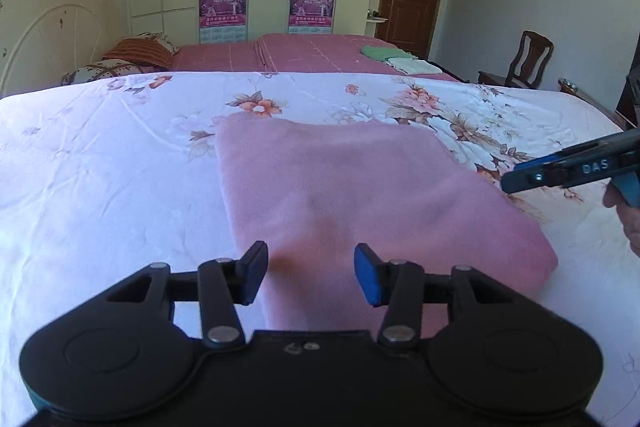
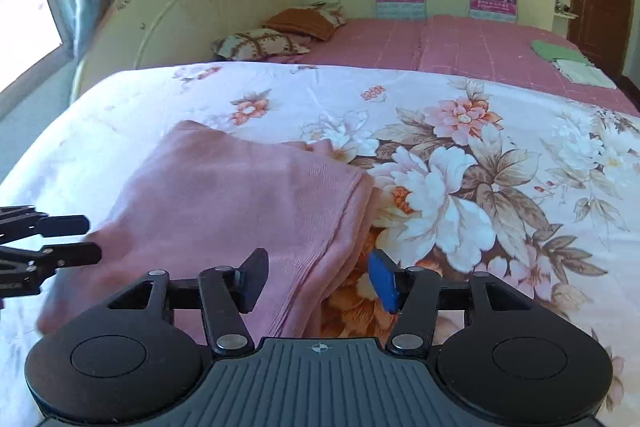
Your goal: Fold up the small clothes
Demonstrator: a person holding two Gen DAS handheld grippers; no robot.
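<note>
Both my left gripper [image 1: 310,273] and right gripper [image 2: 318,279] hang half-open, gripping nothing, over the folded pink knit cloth [image 1: 360,195] on the floral bedsheet [image 1: 100,155]; I'd square its layered right edge first.

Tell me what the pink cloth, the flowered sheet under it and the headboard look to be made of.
Pink cloth: soft knit or terry-like fabric, matte; fine ribbed lines show along its folded edge.
Flowered sheet: thin woven cotton or a blend, smooth with a faint sheen; printed blossoms, shallow creases.
Headboard: probably painted wood or board, cream and glossy, with small dark chips.
</note>
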